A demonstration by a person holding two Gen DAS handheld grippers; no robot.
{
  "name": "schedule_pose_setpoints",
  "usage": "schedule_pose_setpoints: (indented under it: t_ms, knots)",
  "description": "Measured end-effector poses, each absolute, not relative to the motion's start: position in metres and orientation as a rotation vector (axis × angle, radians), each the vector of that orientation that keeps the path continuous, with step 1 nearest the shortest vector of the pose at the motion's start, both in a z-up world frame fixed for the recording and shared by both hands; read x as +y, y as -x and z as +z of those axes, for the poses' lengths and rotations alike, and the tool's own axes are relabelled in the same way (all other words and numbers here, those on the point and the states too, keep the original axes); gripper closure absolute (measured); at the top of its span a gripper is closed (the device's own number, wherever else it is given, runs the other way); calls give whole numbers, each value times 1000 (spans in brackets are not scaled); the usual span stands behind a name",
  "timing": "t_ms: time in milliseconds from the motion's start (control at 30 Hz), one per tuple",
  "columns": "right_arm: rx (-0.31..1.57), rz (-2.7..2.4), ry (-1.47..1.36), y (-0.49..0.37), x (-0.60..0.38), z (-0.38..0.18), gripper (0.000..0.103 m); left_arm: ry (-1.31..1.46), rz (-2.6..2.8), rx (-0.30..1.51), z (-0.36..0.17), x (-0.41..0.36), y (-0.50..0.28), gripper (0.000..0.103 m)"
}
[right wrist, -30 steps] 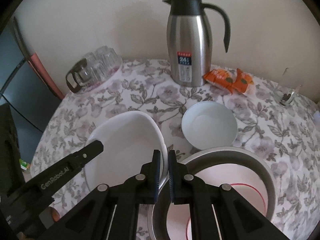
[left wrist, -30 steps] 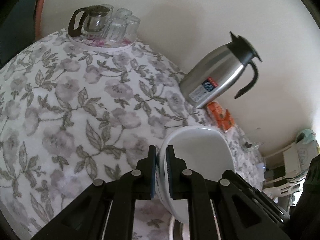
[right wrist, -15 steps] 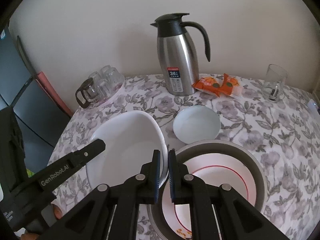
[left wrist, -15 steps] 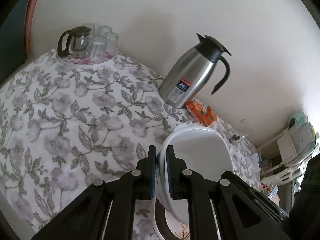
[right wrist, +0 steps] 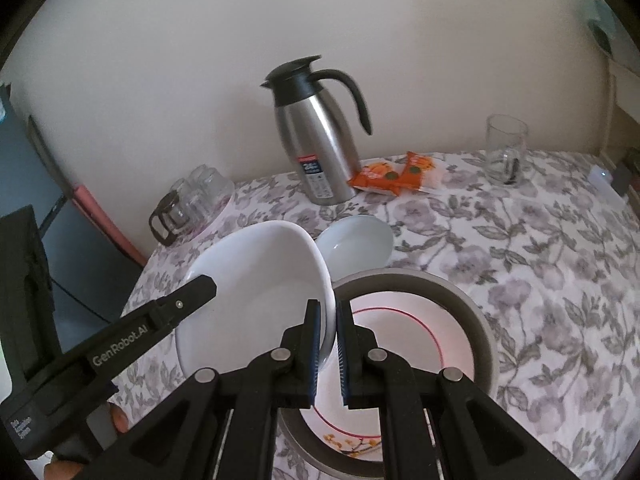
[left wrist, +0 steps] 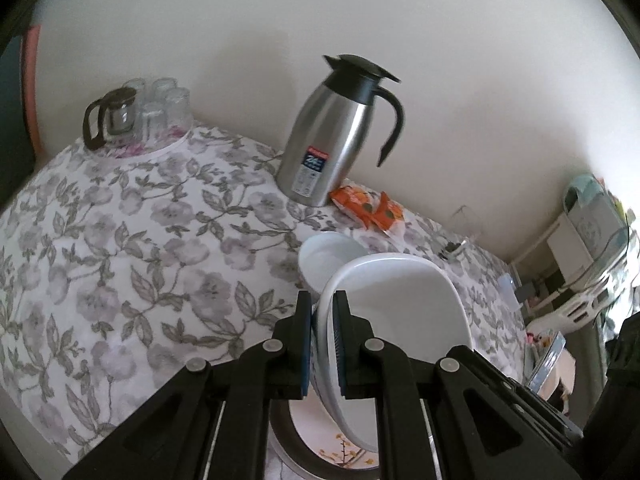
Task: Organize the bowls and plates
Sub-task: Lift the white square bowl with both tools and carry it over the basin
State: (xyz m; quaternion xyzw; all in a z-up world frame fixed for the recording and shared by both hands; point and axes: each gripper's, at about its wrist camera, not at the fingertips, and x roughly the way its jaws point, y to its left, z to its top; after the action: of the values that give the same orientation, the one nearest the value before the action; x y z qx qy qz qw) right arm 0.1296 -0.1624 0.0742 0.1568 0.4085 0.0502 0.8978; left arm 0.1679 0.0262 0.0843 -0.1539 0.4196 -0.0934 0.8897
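Note:
A large white oval dish (right wrist: 256, 288) hangs tilted above the table, held by both grippers. My right gripper (right wrist: 328, 312) is shut on its right rim. My left gripper (left wrist: 323, 304) is shut on its left rim, and the same dish (left wrist: 396, 320) fills that view. Below the dish sits a grey pan (right wrist: 476, 320) with a red-rimmed white plate (right wrist: 412, 328) inside. A small white bowl (right wrist: 356, 246) stands on the cloth just beyond the pan. In the right wrist view the left gripper (right wrist: 200, 292) reaches in from the lower left.
A steel thermos jug (right wrist: 320, 148) stands by the wall, orange snack packets (right wrist: 396, 174) beside it. A tray of upturned glasses with a small glass pot (right wrist: 188, 204) sits at the left. A glass mug (right wrist: 506, 150) stands at the right. The table has a floral cloth (right wrist: 540, 264).
Both grippers have carried the dish up and toward the pan. The views pulled back, so the thermos, small bowl and pan show more fully. Both grips stayed shut.

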Motion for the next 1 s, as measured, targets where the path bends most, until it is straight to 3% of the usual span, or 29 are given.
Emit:
schedule_pose_setpoints:
  t_ms: [1000]
  knots:
    - [884,19,-428,-104,-206,44,94,182,-234,946,66,-32,-163,93]
